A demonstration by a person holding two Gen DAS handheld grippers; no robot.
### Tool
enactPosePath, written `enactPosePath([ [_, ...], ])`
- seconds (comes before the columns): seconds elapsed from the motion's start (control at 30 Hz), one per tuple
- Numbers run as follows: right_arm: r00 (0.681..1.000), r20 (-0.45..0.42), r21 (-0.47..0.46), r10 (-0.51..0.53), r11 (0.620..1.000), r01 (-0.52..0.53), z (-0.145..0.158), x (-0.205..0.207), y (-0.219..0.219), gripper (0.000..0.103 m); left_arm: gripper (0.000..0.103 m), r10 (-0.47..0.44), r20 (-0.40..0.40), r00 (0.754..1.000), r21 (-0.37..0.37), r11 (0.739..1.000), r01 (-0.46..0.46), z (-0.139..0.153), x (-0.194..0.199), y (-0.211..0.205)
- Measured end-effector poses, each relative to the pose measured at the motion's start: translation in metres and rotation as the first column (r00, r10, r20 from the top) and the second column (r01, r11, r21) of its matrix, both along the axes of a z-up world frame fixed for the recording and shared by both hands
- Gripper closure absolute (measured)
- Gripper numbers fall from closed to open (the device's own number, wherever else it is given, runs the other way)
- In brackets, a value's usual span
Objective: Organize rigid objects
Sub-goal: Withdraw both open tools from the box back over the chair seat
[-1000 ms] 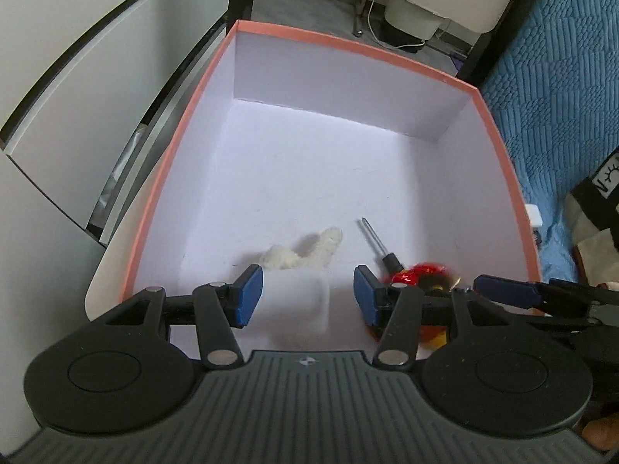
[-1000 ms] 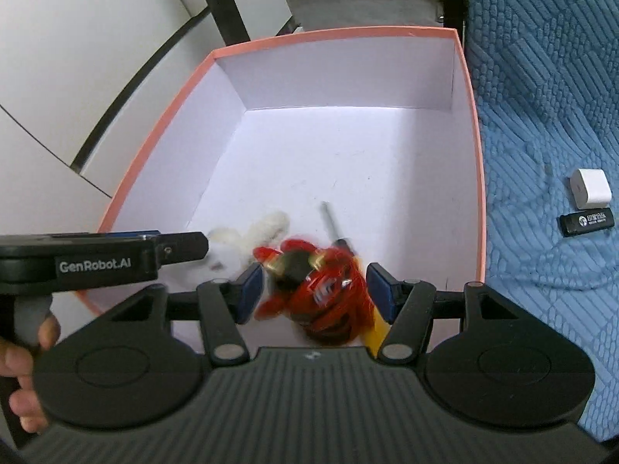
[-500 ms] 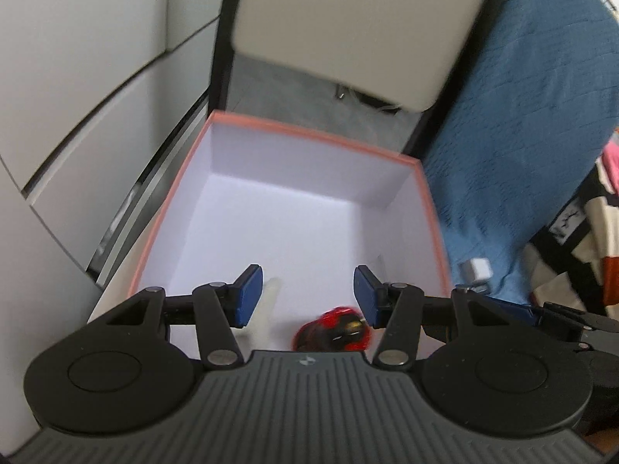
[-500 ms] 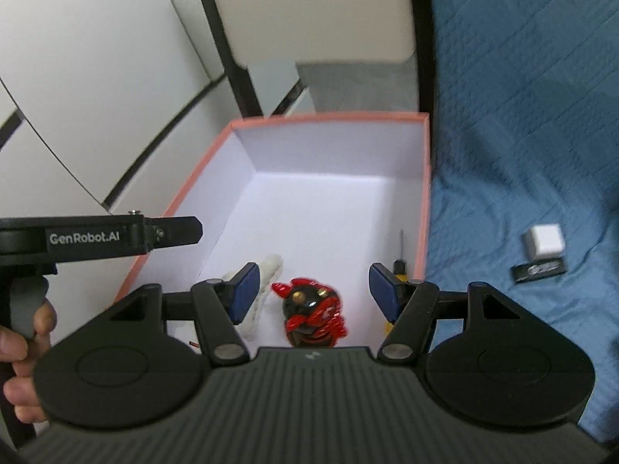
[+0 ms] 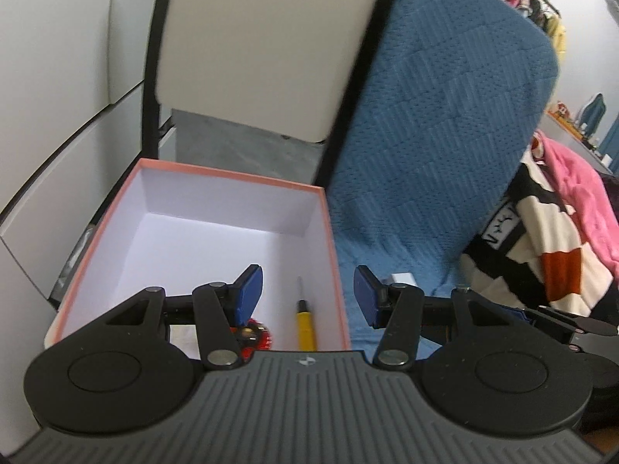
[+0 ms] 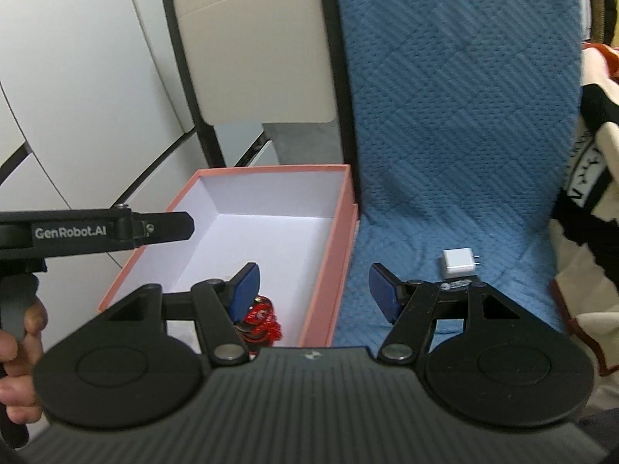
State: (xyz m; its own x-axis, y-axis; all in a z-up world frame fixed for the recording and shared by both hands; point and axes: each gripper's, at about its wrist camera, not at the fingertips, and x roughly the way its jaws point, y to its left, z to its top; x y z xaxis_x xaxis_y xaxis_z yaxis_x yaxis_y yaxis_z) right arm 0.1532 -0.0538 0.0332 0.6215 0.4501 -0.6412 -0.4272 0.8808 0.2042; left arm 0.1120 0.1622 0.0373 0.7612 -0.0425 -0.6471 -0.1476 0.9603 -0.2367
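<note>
A pink box point(image 5: 332, 239) with a white inside stands on the blue bed cover; it also shows in the right wrist view point(image 6: 340, 239). In it lie a red and black toy point(image 5: 257, 334) and a yellow-handled screwdriver point(image 5: 305, 326). The toy shows in the right wrist view point(image 6: 263, 319) too. My left gripper point(image 5: 307, 295) is open and empty, above the box's near right edge. My right gripper point(image 6: 313, 290) is open and empty, above the box's right wall. A white charger plug point(image 6: 458, 263) lies on the cover to the right, with a black stick point(image 6: 458, 284) just below it.
A blue quilted cover point(image 6: 445, 116) spreads to the right of the box. A beige chair back point(image 5: 263, 46) stands behind the box, white cabinets to the left. Patterned and pink clothes point(image 5: 553, 232) lie at far right. The left gripper's arm point(image 6: 96, 228) crosses the right wrist view.
Both grippers have lifted up and back from the box and swung right. The red toy, between the right fingers a second ago, now lies in the box. The box looks smaller.
</note>
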Motion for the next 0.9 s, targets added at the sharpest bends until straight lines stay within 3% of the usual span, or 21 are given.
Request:
enactPosePath([
  [0.2, 0.999, 0.017, 0.024, -0.030, 0.999, 0.029, -0.008, -0.016, -0.022, 0.038, 0.045, -0.020, 0.016, 1.000, 0.002, 1.000, 0.020, -0.002, -0.011, -0.026],
  [0.57, 0.998, 0.022, -0.038, -0.053, 0.998, 0.054, -0.020, -0.043, -0.070, 0.038, 0.045, -0.021, -0.001, 1.000, -0.003, 1.000, 0.021, -0.038, -0.034, -0.061],
  [0.9, 0.993, 0.039, -0.040, -0.111, 0.993, 0.113, -0.039, -0.060, -0.118, 0.038, 0.044, -0.102, 0.007, 0.995, 0.013, 0.995, 0.102, -0.053, -0.040, -0.109],
])
